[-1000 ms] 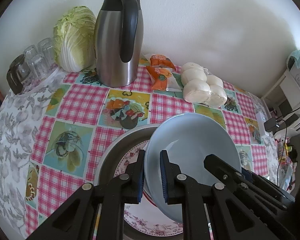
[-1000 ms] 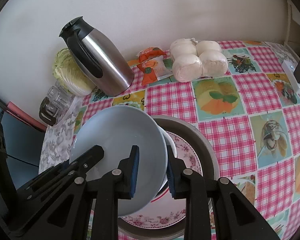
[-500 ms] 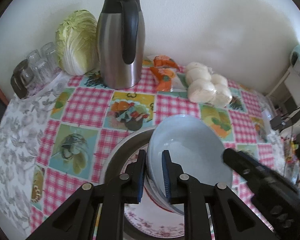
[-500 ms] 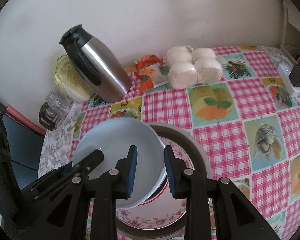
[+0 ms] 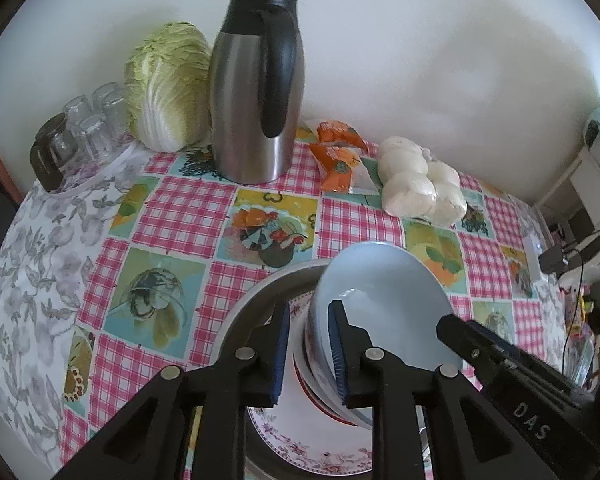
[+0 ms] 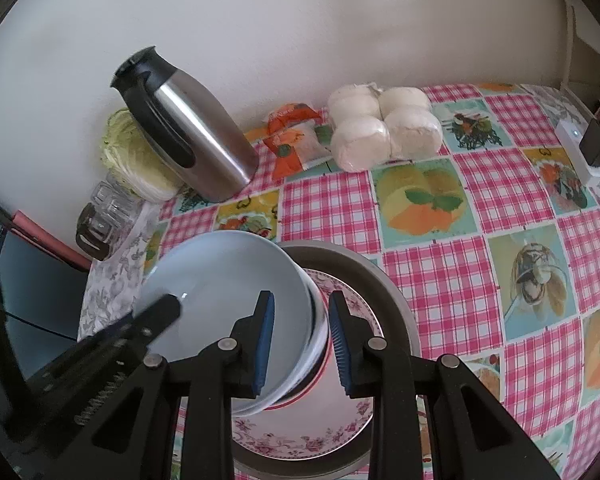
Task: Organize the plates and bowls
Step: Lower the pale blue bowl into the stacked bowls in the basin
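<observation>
A pale blue bowl [image 5: 384,304] [image 6: 228,284] rests on top of a stack of bowls [image 5: 312,376] [image 6: 318,344] with a red-rimmed one at the bottom. The stack stands on a floral plate [image 5: 312,444] [image 6: 300,436] inside a grey metal tray [image 5: 256,300] [image 6: 384,296]. My left gripper [image 5: 309,354] is open, its jaws astride the bowl's left rim with a gap on each side. My right gripper [image 6: 301,344] is open, its jaws astride the bowl's right rim and the stack's edge.
A steel thermos jug [image 5: 256,92] [image 6: 188,140], a cabbage [image 5: 164,84], several glasses [image 5: 84,128], orange snack packets [image 5: 340,156] and a bag of white buns [image 5: 416,184] [image 6: 384,128] line the wall. A charger and power strip [image 6: 584,148] lie at the right table edge.
The blue bowl has come down onto the stack. Both grippers, which pinched its rim, have opened and released it.
</observation>
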Motion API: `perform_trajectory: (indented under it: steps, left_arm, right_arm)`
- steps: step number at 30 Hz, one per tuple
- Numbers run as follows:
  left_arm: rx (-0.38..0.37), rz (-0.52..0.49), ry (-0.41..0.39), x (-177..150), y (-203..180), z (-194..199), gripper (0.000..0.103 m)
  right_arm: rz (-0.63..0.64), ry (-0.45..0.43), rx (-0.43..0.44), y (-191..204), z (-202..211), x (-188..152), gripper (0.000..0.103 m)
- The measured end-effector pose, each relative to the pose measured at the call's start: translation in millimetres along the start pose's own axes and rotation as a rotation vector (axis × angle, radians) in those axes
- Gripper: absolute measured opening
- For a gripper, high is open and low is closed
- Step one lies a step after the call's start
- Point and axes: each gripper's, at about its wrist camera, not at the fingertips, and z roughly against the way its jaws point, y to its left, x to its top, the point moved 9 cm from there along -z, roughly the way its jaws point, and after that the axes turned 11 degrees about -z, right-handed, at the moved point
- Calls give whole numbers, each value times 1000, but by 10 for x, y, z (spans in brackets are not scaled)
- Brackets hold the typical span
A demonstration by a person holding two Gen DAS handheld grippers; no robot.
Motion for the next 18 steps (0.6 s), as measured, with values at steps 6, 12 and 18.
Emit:
perform_trajectory:
  steps: [6, 12, 18]
  left_arm:
    - [-15, 67, 9, -37, 90, -85, 26]
    - [-55, 107, 21, -84, 112, -159, 26]
    - [-43, 95, 34, -92, 110, -157, 31]
  right_arm:
    - [-15, 6, -22, -83, -34, 4, 29]
    - [-26, -6, -15, -115, 10, 51, 33]
    - [-7, -17, -34, -98, 36, 66, 33]
